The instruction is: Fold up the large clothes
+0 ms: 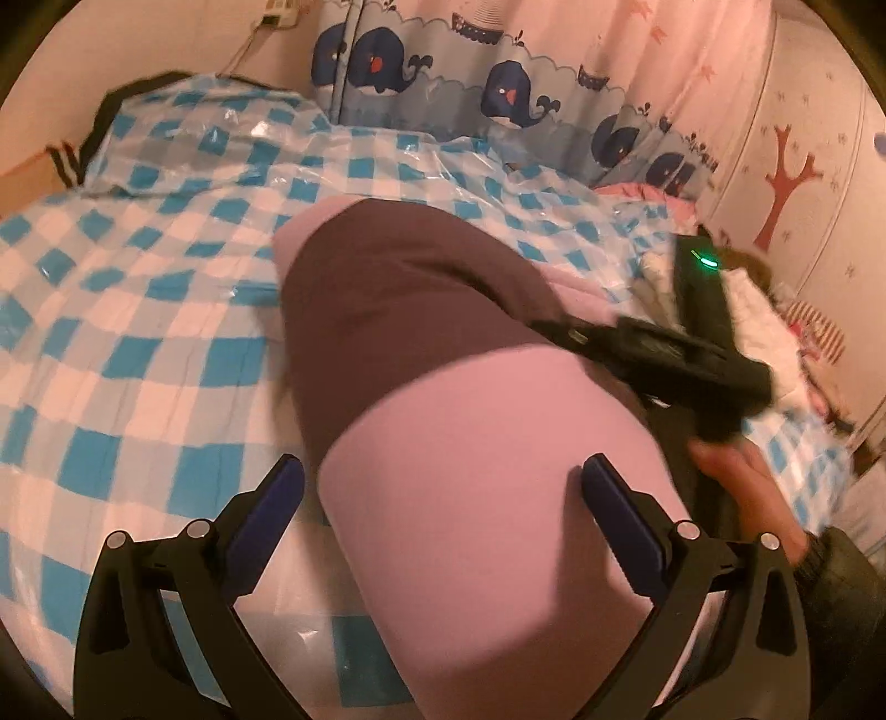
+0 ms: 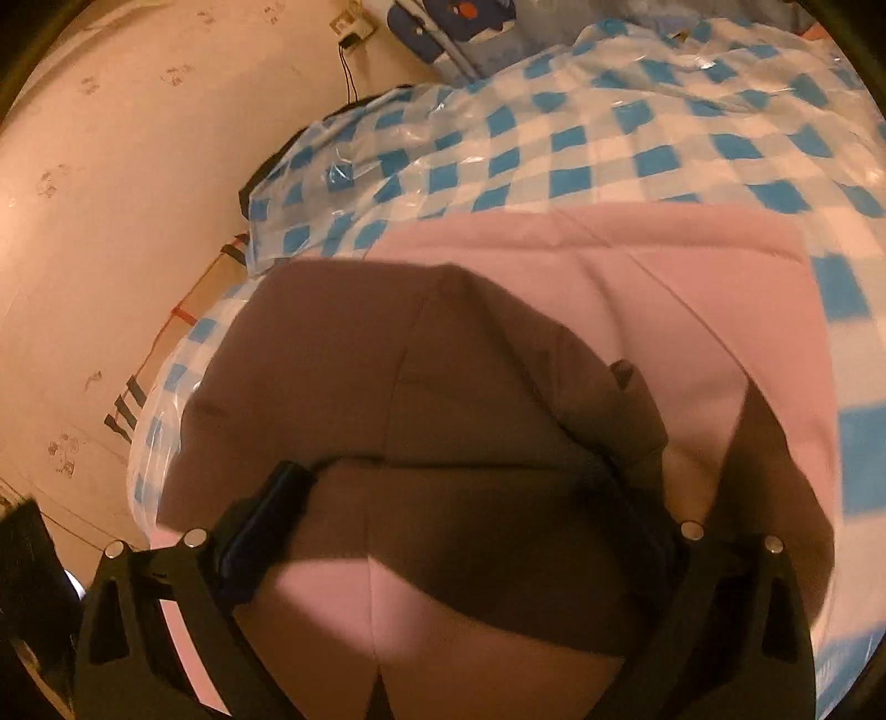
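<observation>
A large pink garment (image 1: 487,498) with a brown band (image 1: 398,310) lies on the blue-and-white checked bed cover (image 1: 138,310). My left gripper (image 1: 443,482) is open, its jaws wide apart just over the near pink part. The right gripper (image 1: 686,354) shows in the left wrist view, blurred, at the garment's right edge. In the right wrist view my right gripper (image 2: 448,482) is open over the garment (image 2: 692,288), with its brown part (image 2: 360,354) between the fingers. A fold of cloth lies over the right finger.
A whale-print curtain (image 1: 498,88) hangs behind the bed. A pile of other clothes (image 1: 775,321) sits at the right of the bed. A pink wall (image 2: 111,194) with a socket and cable (image 2: 349,33) stands beside the bed.
</observation>
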